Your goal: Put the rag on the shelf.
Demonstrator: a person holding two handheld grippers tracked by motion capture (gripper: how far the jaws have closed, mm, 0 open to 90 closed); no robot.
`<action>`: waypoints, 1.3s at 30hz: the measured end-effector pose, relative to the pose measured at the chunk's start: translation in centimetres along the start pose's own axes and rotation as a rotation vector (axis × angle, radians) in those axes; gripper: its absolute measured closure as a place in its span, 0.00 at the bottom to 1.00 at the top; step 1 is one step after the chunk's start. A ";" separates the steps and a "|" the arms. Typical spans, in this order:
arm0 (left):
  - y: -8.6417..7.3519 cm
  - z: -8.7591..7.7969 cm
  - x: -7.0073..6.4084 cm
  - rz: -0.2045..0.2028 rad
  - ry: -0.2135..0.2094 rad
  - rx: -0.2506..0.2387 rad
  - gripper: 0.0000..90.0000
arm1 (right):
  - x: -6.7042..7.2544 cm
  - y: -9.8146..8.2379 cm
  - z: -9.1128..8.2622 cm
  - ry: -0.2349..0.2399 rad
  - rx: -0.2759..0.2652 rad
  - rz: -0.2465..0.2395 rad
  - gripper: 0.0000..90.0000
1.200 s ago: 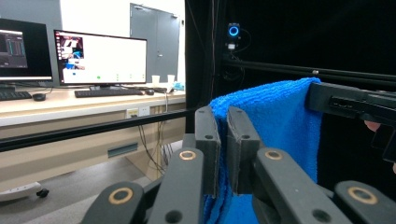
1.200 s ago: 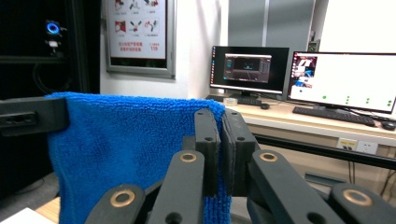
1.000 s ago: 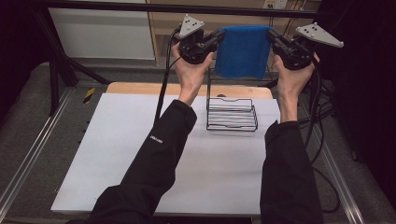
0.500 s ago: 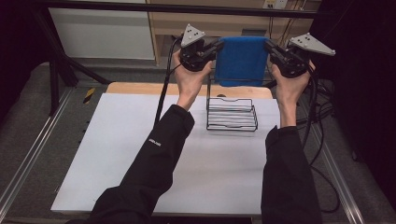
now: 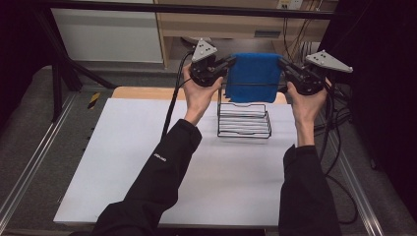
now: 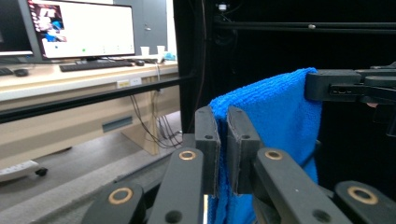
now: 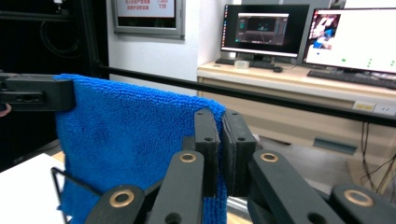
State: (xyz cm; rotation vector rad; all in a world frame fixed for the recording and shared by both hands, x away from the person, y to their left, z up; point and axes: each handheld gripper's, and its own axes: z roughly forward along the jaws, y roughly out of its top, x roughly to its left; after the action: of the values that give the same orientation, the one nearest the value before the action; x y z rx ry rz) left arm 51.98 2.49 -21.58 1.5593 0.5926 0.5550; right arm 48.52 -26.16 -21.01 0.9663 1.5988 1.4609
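A blue towel [image 5: 253, 76] hangs stretched between my two grippers above the far edge of the table. My left gripper [image 5: 229, 62] is shut on its upper left corner, and my right gripper [image 5: 281, 62] is shut on its upper right corner. In the left gripper view the jaws pinch the blue towel [image 6: 275, 126] at its top edge, left gripper [image 6: 223, 128]. The right gripper view has the blue towel [image 7: 130, 140] spread to the left of the right gripper [image 7: 220, 135]. A black wire rack [image 5: 244, 119] stands on the table under the towel, its upright back bar crossing the cloth.
The white table [image 5: 123, 162] reaches toward me, with a wooden strip [image 5: 142, 92] along its far edge. Metal rails [image 5: 29, 167] run along both sides. Cables [image 5: 339, 123] trail at the right. Beyond the table stand a desk and monitors [image 7: 355, 35].
Both grippers have come down and slightly toward the rack with the towel, which now hangs lower, its bottom edge near the rack's back bar.
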 end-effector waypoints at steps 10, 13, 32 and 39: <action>-0.7 -0.8 -0.5 -0.012 -0.043 0.057 0.93 | 0.1 -1.2 -1.3 0.045 0.035 0.028 0.96; -0.7 -1.0 -0.7 -0.010 -0.051 0.068 0.93 | 0.1 -1.3 -1.6 0.053 0.046 0.026 0.96; -2.5 -2.0 -1.8 -0.005 -0.067 0.171 0.90 | 0.3 -2.7 -2.9 0.120 0.118 0.013 0.95; -2.5 -2.2 -1.8 -0.012 -0.075 0.190 0.86 | 0.2 -3.6 -2.8 0.128 0.128 0.012 0.95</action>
State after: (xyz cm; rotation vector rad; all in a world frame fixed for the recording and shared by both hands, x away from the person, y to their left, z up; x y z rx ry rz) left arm 49.05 3.04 -23.95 1.7467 0.6115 0.4386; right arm 45.75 -27.41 -24.42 0.9718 1.8006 1.4691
